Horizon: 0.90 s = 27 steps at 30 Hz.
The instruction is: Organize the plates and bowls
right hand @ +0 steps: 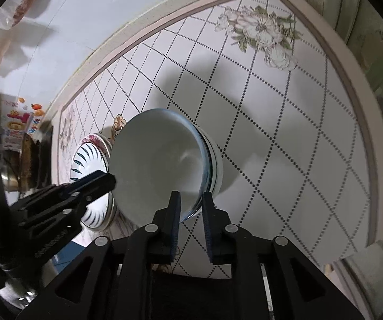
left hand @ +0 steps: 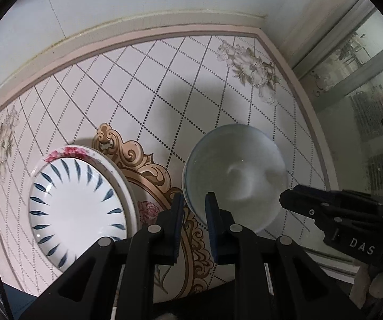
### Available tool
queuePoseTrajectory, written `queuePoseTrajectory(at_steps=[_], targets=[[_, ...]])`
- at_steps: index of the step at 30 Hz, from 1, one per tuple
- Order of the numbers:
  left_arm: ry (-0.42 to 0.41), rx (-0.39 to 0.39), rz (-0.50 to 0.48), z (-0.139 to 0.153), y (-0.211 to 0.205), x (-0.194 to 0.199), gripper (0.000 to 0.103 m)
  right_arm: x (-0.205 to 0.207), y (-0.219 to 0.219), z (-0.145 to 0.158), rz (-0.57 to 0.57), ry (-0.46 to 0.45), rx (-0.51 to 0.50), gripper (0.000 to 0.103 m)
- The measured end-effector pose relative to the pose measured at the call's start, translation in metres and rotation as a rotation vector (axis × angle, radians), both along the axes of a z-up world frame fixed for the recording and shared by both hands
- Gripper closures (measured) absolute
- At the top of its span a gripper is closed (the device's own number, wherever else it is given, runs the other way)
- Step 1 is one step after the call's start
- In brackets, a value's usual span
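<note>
Bowl (right hand: 159, 165) position governs the coming move: it stands on the counter (right hand: 298, 138) directly ahead of both grippers, rim tilted toward me, with what looks like a second bowl nested beneath it (a banded outer wall shows at its right side). My right gripper (right hand: 190, 202) brackets the near rim, one finger inside and one outside, jaws slightly apart and not visibly pressing on it. My left gripper (left hand: 194, 205) stands at the bowl's near-left rim in the same way, jaws narrowly apart, holding nothing. Neither arm is clearly nearer. To the bowl's left, just beside it, lies a stack of plates (left hand: 79, 208), the top one with blue leaf marks, over one with a pink floral rim. I judge that the bowl is not yet secured; the rim sits between the right fingers.
</note>
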<state>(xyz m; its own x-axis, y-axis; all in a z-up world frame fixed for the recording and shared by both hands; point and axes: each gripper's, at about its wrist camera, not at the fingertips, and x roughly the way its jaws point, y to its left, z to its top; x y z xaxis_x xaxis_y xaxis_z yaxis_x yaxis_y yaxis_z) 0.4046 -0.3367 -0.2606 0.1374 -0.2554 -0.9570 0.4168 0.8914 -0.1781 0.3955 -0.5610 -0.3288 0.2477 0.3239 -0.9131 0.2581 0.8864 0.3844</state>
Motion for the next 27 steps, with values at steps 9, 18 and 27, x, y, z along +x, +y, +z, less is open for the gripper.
queuePoseTrajectory(at_steps=[9,18,27], targets=[[-0.077,-0.078,-0.011,0.061,0.017,-0.008,0.027,-0.02,0.009,0.061,-0.004,-0.103,-0.096,0.027],[-0.126,-0.116,-0.005,0.089,0.027,-0.015,0.016,-0.041,0.006,0.099,-0.035,-0.16,-0.16,0.011],[-0.161,-0.162,-0.017,0.106,0.025,-0.025,0.001,-0.061,0.006,0.138,-0.046,-0.251,-0.253,0.005]])
